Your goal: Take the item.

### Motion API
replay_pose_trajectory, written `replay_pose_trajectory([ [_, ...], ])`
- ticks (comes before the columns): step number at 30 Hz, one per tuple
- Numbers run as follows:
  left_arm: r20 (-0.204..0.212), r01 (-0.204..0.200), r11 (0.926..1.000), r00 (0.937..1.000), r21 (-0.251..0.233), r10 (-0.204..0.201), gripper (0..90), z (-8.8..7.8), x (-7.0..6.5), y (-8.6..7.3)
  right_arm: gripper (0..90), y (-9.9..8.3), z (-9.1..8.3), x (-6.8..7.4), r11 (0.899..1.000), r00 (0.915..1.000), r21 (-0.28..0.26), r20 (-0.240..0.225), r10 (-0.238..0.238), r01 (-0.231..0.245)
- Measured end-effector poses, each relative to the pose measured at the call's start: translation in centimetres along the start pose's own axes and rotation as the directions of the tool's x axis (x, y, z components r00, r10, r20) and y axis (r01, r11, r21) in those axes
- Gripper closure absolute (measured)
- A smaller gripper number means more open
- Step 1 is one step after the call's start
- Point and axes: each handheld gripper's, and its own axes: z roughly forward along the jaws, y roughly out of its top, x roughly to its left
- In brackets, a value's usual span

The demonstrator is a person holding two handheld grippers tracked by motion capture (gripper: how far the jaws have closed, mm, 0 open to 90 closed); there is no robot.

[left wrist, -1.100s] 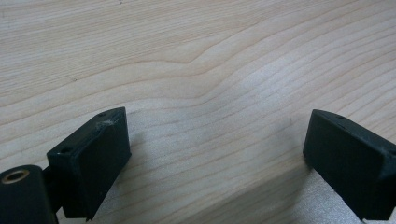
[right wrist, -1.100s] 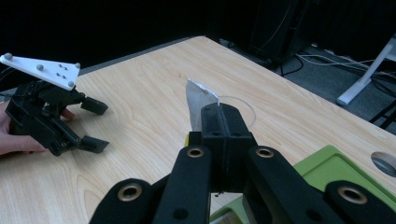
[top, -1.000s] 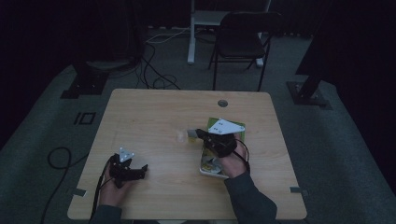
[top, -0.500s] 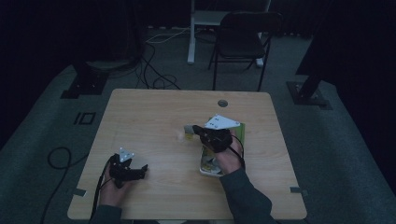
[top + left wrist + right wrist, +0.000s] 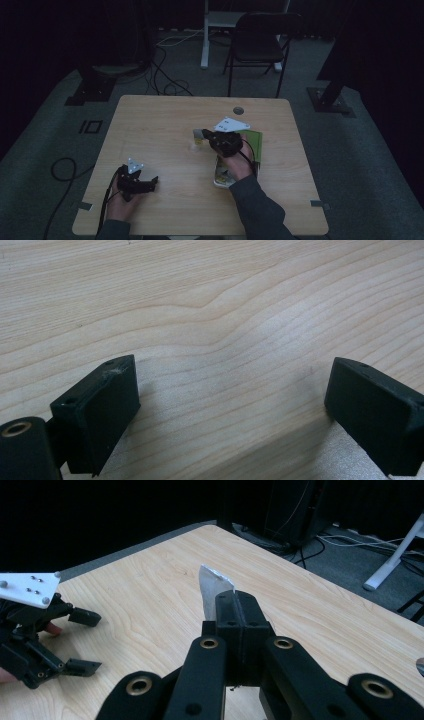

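At the near edge of the wooden table point(image 5: 150, 125), the left gripper point(image 5: 141, 183) rests low by the person's left hand point(image 5: 121, 197). Its 2 black jaws stand wide apart with nothing but bare wood grain between them in the left gripper view.

Farther in, right of centre, the right gripper point(image 5: 201, 135) is raised above the tabletop – its jaws pressed together on a small silvery-white scrap point(image 5: 214, 591) (foil or paper, I cannot tell which) that sticks up past the jaw tips in the right gripper view. Beneath the right hand point(image 5: 235, 162) lie a green packet point(image 5: 254, 142) and a pale printed packet point(image 5: 220, 176), overlapping.

Beyond the table – a dark folding chair point(image 5: 262, 42) and cables point(image 5: 167, 75) on the grey floor.
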Motion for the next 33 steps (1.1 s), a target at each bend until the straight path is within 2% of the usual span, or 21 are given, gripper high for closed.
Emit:
replay_pose_trajectory([
  [4,0.000,0.000,1.0000,1.0000,0.000,0.000,8.0,0.0,0.0,0.0,90.0,0.1,0.2,0.0,1.000,1.0000,-0.004,0.002,0.004,-0.004],
  [22,0.000,0.001,1.0000,1.0000,-0.003,-0.001,8.0,0.0,0.0,0.0,90.0,0.5,3.4,-1.1,0.999,0.9976,0.009,0.048,0.049,-0.050],
  [33,0.000,0.003,1.0000,1.0000,-0.003,-0.003,8.0,0.0,0.0,0.0,90.0,0.7,6.0,-1.5,0.996,0.9953,0.052,0.072,0.065,-0.069],
])
